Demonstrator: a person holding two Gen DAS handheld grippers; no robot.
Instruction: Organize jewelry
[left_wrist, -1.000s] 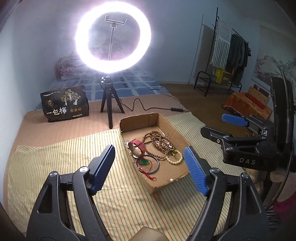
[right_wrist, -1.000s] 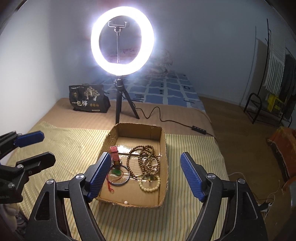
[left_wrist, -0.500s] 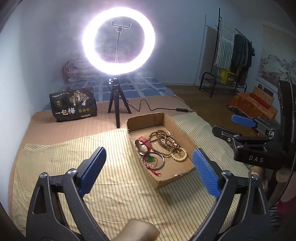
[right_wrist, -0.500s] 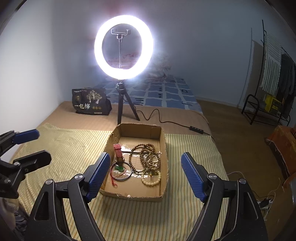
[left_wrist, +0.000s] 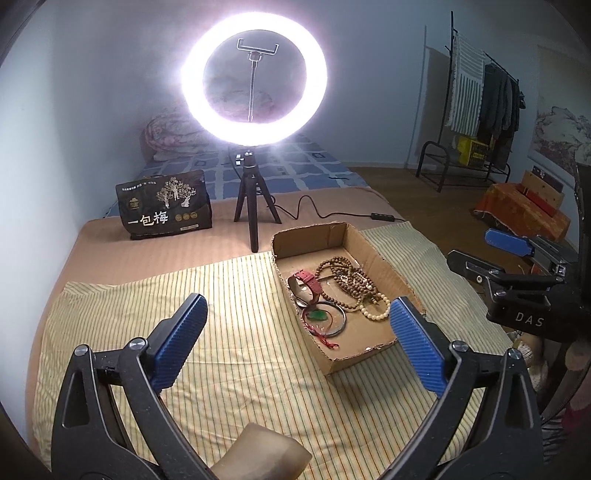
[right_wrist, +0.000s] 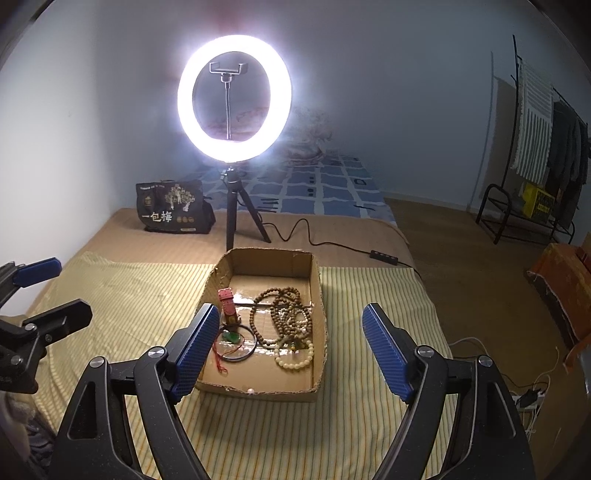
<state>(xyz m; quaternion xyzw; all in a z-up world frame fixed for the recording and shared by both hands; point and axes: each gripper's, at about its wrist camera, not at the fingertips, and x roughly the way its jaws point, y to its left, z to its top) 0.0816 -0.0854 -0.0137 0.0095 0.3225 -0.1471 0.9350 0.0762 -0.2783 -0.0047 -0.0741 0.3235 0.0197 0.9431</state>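
A shallow cardboard box (left_wrist: 391, 269) (right_wrist: 321, 302) lies on a striped yellow cloth (left_wrist: 236, 332) (right_wrist: 125, 295). In it are brown bead strands (left_wrist: 351, 280) (right_wrist: 288, 317), a cream bead bracelet (left_wrist: 375, 310) (right_wrist: 293, 360), a red strap watch (left_wrist: 308, 284) (right_wrist: 228, 304), and a dark bangle with a green pendant on red cord (left_wrist: 323, 317) (right_wrist: 234, 341). My left gripper (left_wrist: 295, 343) is open and empty, above the cloth, near the box's front left. My right gripper (right_wrist: 288, 354) is open and empty, hovering before the box; it also shows in the left wrist view (left_wrist: 491, 254).
A lit ring light on a black tripod (left_wrist: 253, 81) (right_wrist: 232, 99) stands behind the box, its cable (left_wrist: 332, 212) (right_wrist: 332, 243) running right. A dark snack bag (left_wrist: 166, 210) (right_wrist: 173, 212) stands at back left. A clothes rack (left_wrist: 480, 110) and the floor lie to the right.
Both grippers have pulled back and risen from the box, so it looks smaller and farther. The left gripper's jaws have opened wider. The jewelry has not moved.
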